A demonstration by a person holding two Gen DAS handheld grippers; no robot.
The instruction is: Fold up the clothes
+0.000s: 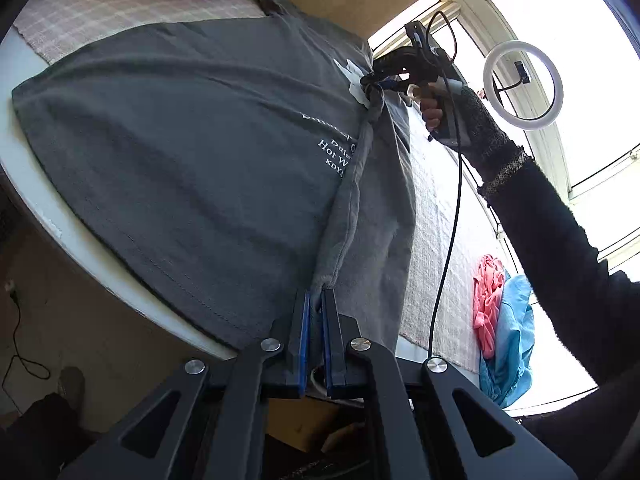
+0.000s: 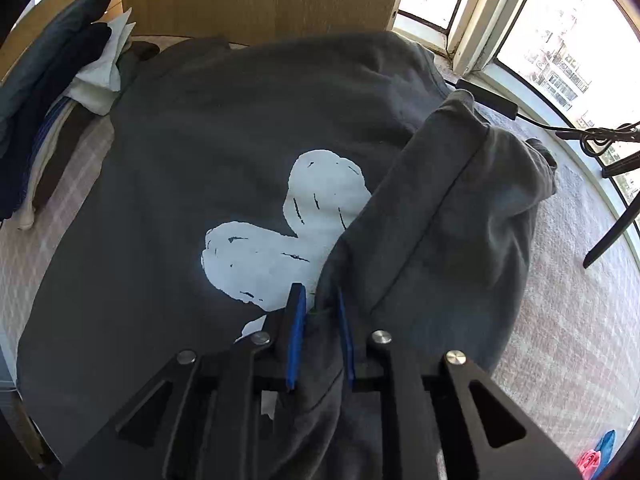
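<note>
Folding a dark grey printed T-shirt (image 1: pixel 192 152) across a white desk (image 1: pixel 36 196) spread with a pale checked cloth (image 1: pixel 120 8), a person works two handheld grippers along one side of the garment. The left gripper (image 1: pixel 316 300) has its blue-padded fingers (image 1: pixel 304 320) closed on the hem corner, fabric pinched tight between them. The right gripper (image 2: pixel 320 308) stands with its fingers (image 2: pixel 298 320) a little apart and a thick bunch of the shoulder or sleeve between them; whether the pads press it firmly is hard to tell. Between the two sets of fingers the shirt's side edge runs as a raised, doubled ridge, with the folded flap lying over the white print (image 2: pixel 280 224) just ahead of the right fingers.

Soft, light and limp, the knit will likely sag wherever it is unsupported and crease where it is bunched, so it is best held at the stitched hem and shoulder seam, where the cloth is thickest, and kept taut between both grips.

No containers appear. Far beyond the fingers, a stack of other clothes (image 2: pixel 60 80) lies at the desk's far edge, and pink and blue garments (image 1: pixel 500 320) lie off to the right of the left fingers, near a ring light (image 1: pixel 524 84) by the window.
</note>
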